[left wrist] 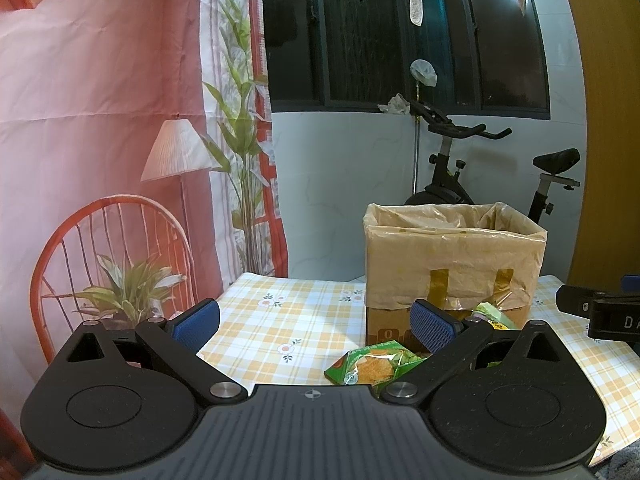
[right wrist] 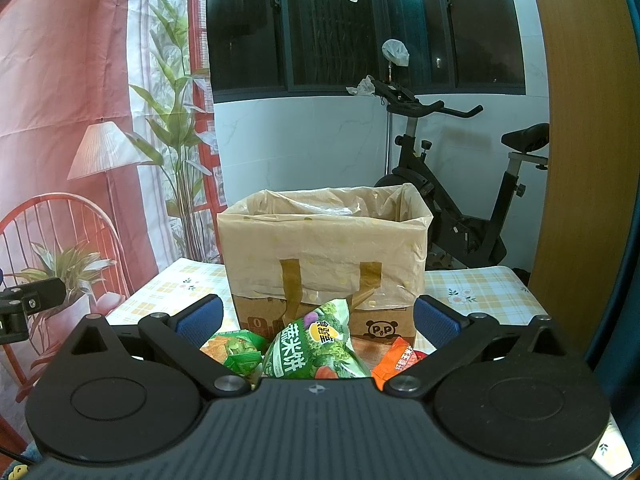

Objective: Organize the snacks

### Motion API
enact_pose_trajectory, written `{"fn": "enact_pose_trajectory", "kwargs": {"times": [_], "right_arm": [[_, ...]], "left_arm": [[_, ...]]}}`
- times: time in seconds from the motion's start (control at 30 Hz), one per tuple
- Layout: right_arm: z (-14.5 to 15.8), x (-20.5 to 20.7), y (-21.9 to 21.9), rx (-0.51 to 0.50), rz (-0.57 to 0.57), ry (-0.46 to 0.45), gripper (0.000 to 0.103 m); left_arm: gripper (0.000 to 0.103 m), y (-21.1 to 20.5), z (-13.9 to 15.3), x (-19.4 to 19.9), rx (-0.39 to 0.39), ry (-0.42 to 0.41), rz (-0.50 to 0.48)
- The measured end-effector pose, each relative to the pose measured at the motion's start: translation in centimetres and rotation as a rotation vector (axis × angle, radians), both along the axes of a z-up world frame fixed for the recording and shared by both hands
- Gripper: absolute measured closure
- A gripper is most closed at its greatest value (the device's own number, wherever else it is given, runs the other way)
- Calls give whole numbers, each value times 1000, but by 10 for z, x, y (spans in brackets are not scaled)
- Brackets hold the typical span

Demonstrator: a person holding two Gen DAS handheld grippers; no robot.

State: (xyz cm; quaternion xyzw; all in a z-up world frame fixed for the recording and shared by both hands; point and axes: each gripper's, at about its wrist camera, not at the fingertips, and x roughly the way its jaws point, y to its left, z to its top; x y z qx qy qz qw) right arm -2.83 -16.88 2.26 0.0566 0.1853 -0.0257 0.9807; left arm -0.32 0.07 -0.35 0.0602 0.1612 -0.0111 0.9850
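A cardboard box (left wrist: pixel 452 264) lined with a tan plastic bag stands on the checked tablecloth (left wrist: pixel 280 320); the right wrist view shows the same box (right wrist: pixel 324 256) straight ahead. In front of it lie snack packets: a small green packet (left wrist: pixel 372 366) (right wrist: pixel 236 350), a big green vegetable-cracker bag (right wrist: pixel 316 344) and an orange packet (right wrist: pixel 394 362). My left gripper (left wrist: pixel 316 322) is open above the cloth, left of the box, nothing between its blue pads. My right gripper (right wrist: pixel 316 320) is open, low over the big green bag, pads apart on either side.
An exercise bike (right wrist: pixel 460 200) stands behind the table by a dark window. A printed pink backdrop (left wrist: pixel 100 120) hangs at the left. A wooden panel (right wrist: pixel 580 120) rises at the right. The other gripper's body (left wrist: pixel 600 312) shows at the right edge.
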Motion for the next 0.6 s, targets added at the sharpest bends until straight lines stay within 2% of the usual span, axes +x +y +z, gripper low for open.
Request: {"fn": "enact_pose_trajectory", "kwargs": {"times": [0.6], "right_arm": [[-1,1,0,1,0,2,0]], "left_arm": [[1,-1,-3,-1,-9,13,3]]}}
